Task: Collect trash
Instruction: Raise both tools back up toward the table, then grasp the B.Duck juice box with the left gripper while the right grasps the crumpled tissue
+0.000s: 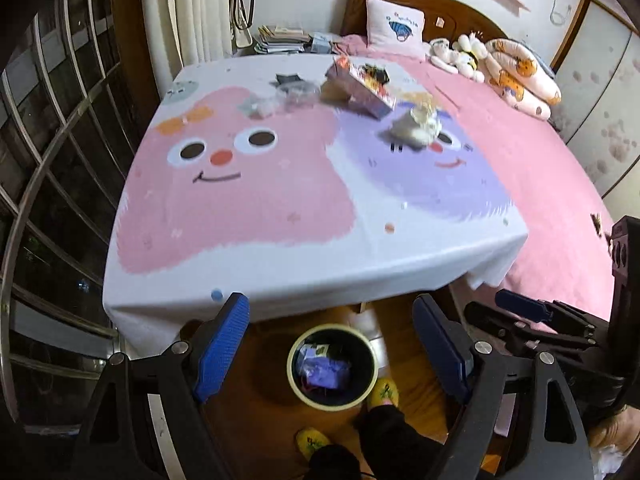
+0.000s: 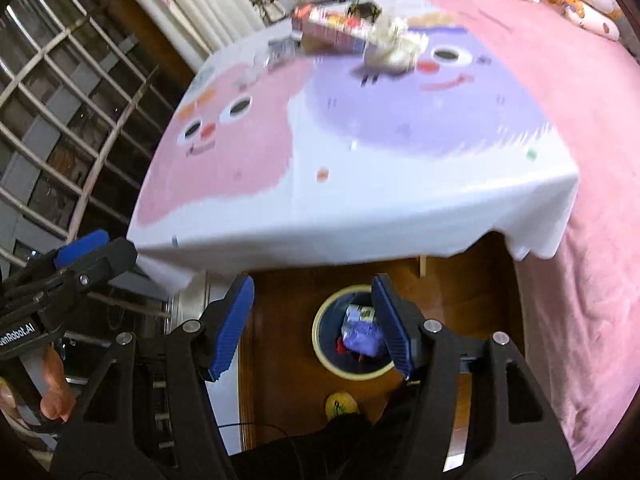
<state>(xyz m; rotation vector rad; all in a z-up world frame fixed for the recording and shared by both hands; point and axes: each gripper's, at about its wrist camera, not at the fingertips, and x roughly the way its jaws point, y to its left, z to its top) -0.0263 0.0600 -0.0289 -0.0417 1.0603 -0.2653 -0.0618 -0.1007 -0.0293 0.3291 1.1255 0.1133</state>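
Both jaws gape w/ nothing between the pads: my left gripper (image 1: 332,346) wide apart, my right gripper (image 2: 314,326) a bit narrower. Each hangs above the trash bin (image 1: 298,390) on the wood floor by a yellow slipper (image 1: 383,392), bin upright, mouth facing up, purple wrapper (image 1: 326,374) inside. Rest of the trash sits at the far end of the cartoon tablecloth (image 1: 240,200): long printed box (image 1: 360,88), long axis slanting far-left to near-right, crumpled pale wad (image 1: 416,126) just beside it.
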